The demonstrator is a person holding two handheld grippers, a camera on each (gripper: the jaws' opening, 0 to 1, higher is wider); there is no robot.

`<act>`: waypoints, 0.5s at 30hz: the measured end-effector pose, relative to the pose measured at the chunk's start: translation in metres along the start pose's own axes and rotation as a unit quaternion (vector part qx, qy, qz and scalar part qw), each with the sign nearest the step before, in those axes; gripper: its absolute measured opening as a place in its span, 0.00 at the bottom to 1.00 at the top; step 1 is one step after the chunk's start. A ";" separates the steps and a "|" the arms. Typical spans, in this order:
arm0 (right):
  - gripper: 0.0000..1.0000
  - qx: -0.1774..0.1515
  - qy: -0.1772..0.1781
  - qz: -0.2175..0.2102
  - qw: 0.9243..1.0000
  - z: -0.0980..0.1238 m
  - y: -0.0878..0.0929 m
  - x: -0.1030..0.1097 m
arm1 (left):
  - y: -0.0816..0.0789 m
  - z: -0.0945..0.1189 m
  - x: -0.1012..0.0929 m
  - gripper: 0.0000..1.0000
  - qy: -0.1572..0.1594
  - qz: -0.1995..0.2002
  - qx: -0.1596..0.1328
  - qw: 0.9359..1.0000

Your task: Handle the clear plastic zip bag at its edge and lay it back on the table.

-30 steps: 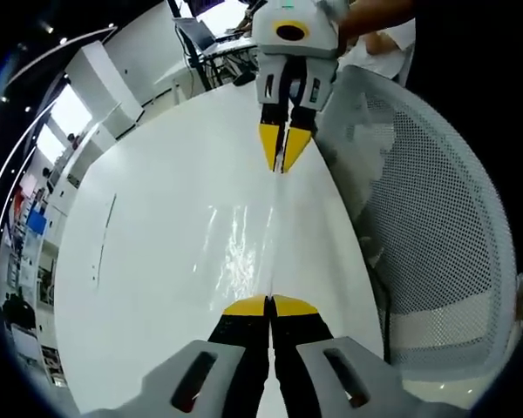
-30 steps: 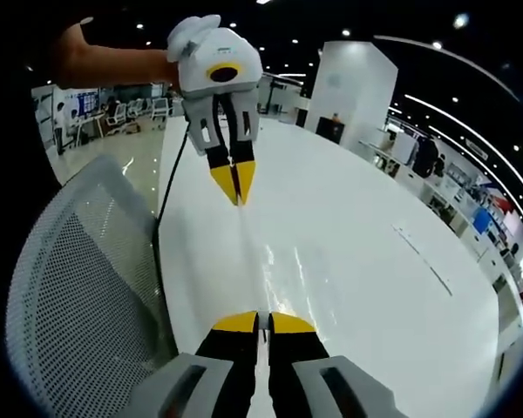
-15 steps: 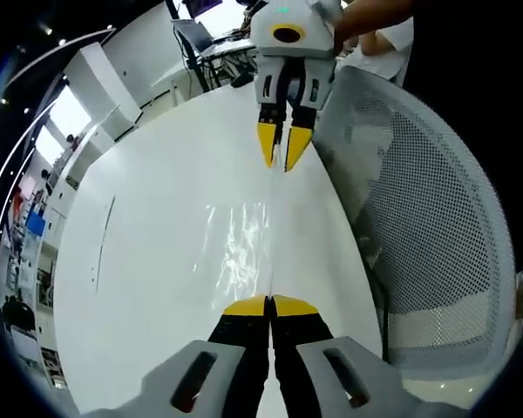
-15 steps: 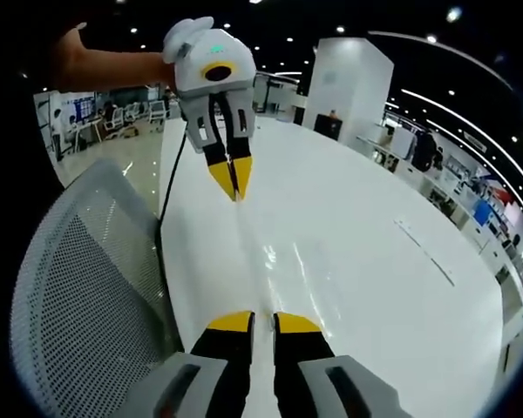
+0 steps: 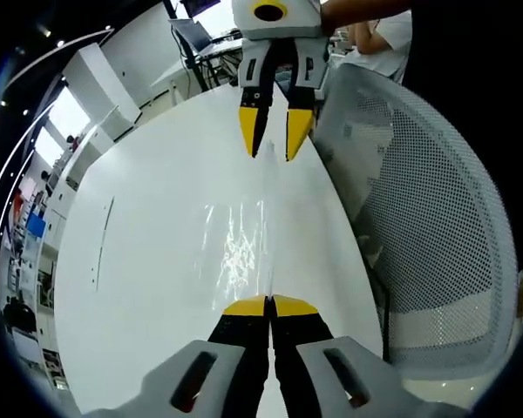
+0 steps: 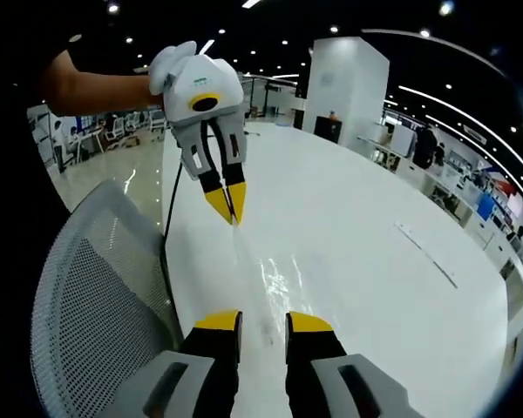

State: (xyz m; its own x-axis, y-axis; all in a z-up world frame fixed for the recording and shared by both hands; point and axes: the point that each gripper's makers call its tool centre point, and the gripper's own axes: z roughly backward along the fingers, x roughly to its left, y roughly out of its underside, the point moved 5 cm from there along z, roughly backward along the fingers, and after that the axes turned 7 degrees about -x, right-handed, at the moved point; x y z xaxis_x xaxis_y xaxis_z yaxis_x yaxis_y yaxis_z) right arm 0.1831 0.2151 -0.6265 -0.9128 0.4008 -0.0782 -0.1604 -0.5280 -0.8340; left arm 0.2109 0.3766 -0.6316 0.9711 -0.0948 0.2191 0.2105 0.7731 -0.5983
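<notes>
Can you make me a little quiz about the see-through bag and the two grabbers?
1. True or false: the left gripper is shut on the edge of the clear zip bag.
2. The right gripper has its jaws: A) pinched on the bag, B) open, C) holding a cup.
3. What does the bag lie on, and what meshy thing stands beside it?

Key:
1. True; its yellow tips meet on the bag's edge.
2. B; the jaws stand apart.
3. The white table; a grey mesh chair stands beside it.
</notes>
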 end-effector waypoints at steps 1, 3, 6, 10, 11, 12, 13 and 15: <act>0.18 -0.001 -0.001 -0.002 1.000 0.000 -0.002 -0.001 | 0.000 0.000 0.000 0.00 0.000 0.000 0.000 1.000; 0.19 0.000 -0.005 -0.005 1.000 0.000 -0.006 -0.002 | 0.000 0.000 0.000 0.00 0.000 -0.001 0.000 1.000; 0.20 -0.001 -0.010 -0.005 1.000 0.000 -0.012 -0.004 | -0.001 0.000 0.000 0.00 -0.001 0.000 -0.001 1.000; 0.20 -0.002 -0.012 -0.003 1.000 0.000 -0.016 -0.006 | -0.001 0.001 0.000 0.00 -0.001 -0.001 -0.001 1.000; 0.20 -0.003 -0.013 -0.004 1.000 0.000 -0.017 -0.007 | -0.001 0.001 0.000 0.00 -0.002 -0.001 -0.002 1.000; 0.20 -0.003 -0.014 -0.004 1.000 0.000 -0.018 -0.007 | -0.001 0.001 0.000 0.00 -0.002 -0.001 -0.002 1.000; 0.20 -0.003 -0.015 -0.004 1.000 0.000 -0.019 -0.007 | -0.001 0.001 0.000 0.00 -0.002 -0.001 -0.002 1.000; 0.20 -0.004 -0.017 -0.005 1.000 0.000 -0.021 -0.007 | -0.001 0.001 0.000 0.00 -0.003 -0.002 -0.001 1.000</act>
State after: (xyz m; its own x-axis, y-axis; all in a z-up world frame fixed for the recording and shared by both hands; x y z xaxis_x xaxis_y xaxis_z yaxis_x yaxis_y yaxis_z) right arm 0.1926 0.2235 -0.6088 -0.9233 0.3806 -0.0517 -0.1667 -0.5184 -0.8387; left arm 0.2104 0.3767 -0.6306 0.9696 -0.0947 0.2257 0.2149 0.7711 -0.5993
